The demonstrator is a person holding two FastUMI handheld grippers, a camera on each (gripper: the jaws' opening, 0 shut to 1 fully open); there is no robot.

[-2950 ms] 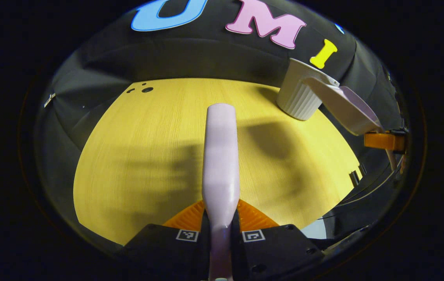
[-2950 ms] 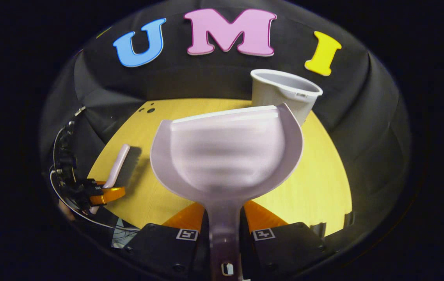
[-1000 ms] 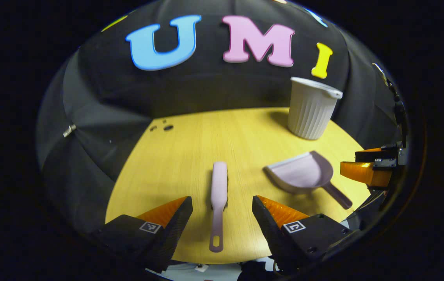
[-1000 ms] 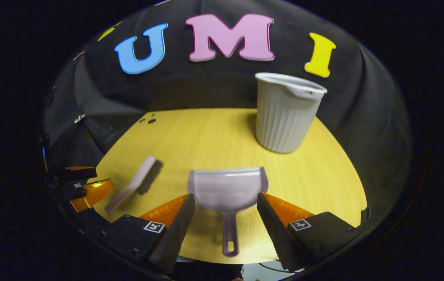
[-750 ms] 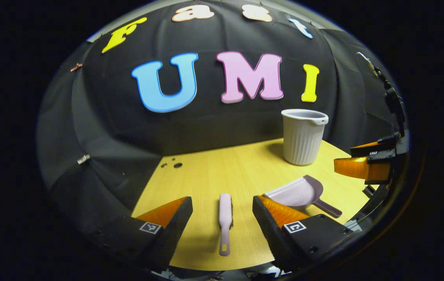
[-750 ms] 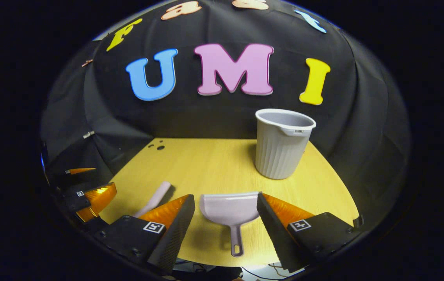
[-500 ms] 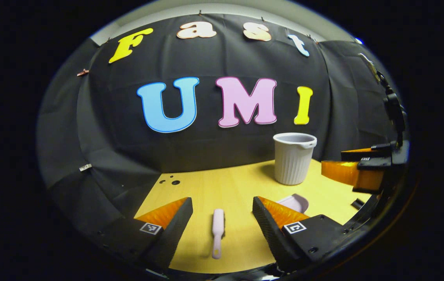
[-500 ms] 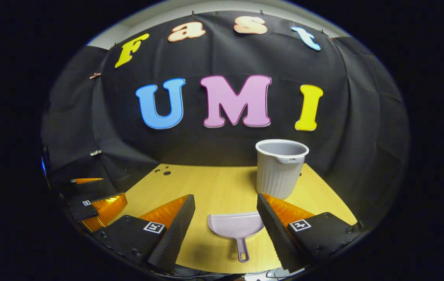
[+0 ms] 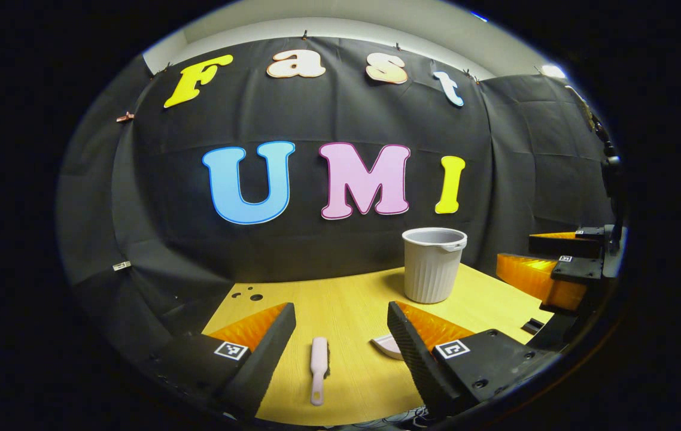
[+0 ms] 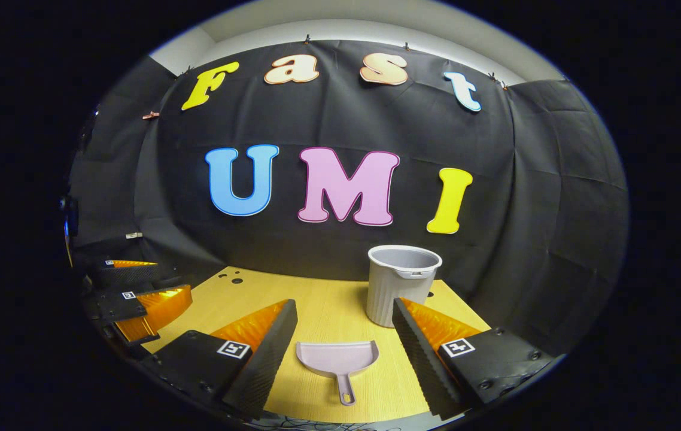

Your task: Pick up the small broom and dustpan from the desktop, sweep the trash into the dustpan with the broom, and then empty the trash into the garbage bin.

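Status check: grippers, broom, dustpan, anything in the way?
Left gripper open, right gripper open, both empty. Broom and dustpan flat on the desktop, bin upright behind. Nothing blocking.

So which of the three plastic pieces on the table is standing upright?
The ribbed grey bin, open mouth up near the back wall; the broom and dustpan both lie flat.

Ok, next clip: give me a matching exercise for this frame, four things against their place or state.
Things:
1. broom
2. dustpan
3. garbage bin
4. left tool

States:
A. standing upright near the back wall
B. open, holding nothing
C. lying flat between the left tool's fingers, in the left gripper view
D. lying on the desktop between the right tool's fingers, handle towards the camera

Pairs: 1-C, 2-D, 3-A, 4-B
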